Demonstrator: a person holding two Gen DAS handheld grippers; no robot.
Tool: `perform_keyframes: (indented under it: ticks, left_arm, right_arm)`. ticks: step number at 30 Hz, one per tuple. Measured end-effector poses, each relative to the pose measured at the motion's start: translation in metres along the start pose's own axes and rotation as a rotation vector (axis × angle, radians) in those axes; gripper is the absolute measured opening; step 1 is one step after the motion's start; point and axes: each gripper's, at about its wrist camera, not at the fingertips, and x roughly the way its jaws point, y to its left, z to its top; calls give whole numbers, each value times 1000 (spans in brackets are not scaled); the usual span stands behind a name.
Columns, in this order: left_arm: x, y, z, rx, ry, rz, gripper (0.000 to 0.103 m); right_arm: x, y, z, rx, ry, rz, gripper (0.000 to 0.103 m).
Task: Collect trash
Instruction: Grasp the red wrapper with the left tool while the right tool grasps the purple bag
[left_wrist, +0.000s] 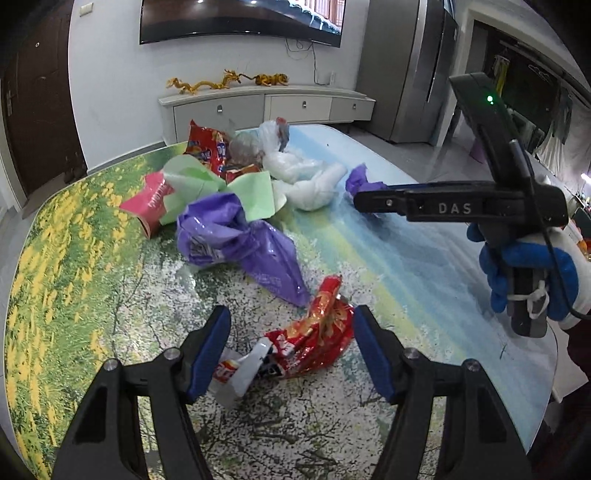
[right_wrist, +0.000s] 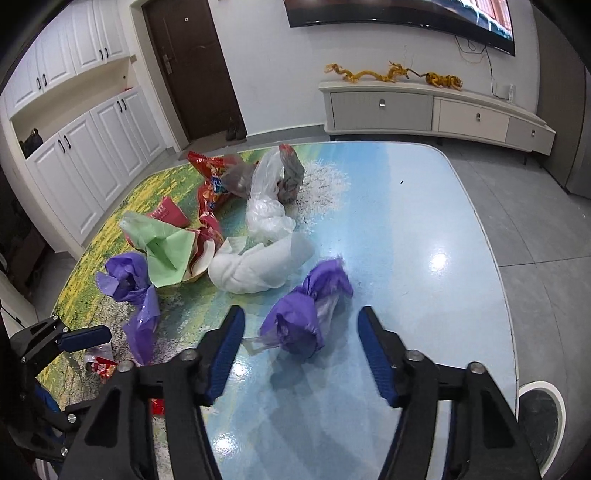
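Left tongs (left_wrist: 290, 345) wide open around red foil wrapper (left_wrist: 314, 339), lower centre. Right tongs (right_wrist: 301, 341) wide open around crumpled purple bag (right_wrist: 308, 314) on surface (right_wrist: 424, 221), gripping nothing.

Both views are evenly lit by soft indoor light, bright enough to show colours clearly. The glossy worktop (right_wrist: 424, 221) throws back white glare spots in the right wrist view, one large at the right and smaller ones near the tongs (right_wrist: 301, 347), whose faint shadows fall on the sheen below. The purple bag (right_wrist: 308, 314) there is smeared by motion blur. Fisheye distortion bends walls and cabinets, and black vignette fills the corners of both views.
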Motion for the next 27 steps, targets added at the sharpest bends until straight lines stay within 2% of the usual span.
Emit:
perform_keyframes:
  ticks: [4, 7, 11, 20, 27]
  left_arm:
    - [3, -3, -3, 5, 19, -20, 43]
    - [3, -6, -5, 4, 23, -28, 29]
    - [0, -9, -8, -20, 17, -39, 22]
    - [-28, -13, -15, -84, -31, -70, 19]
    - [-47, -29, -9, -69, -69, -64, 19]
  right_arm:
    - [1, -2, -6, 1, 8, 4, 33]
    - [-3, -5, -11, 5, 6, 20, 31]
    - [-13, -5, -20, -7, 1, 36, 30]
    - [-52, -11, -45, 14, -44, 77, 30]
    - [-87, -14, -62, 20, -94, 102, 30]
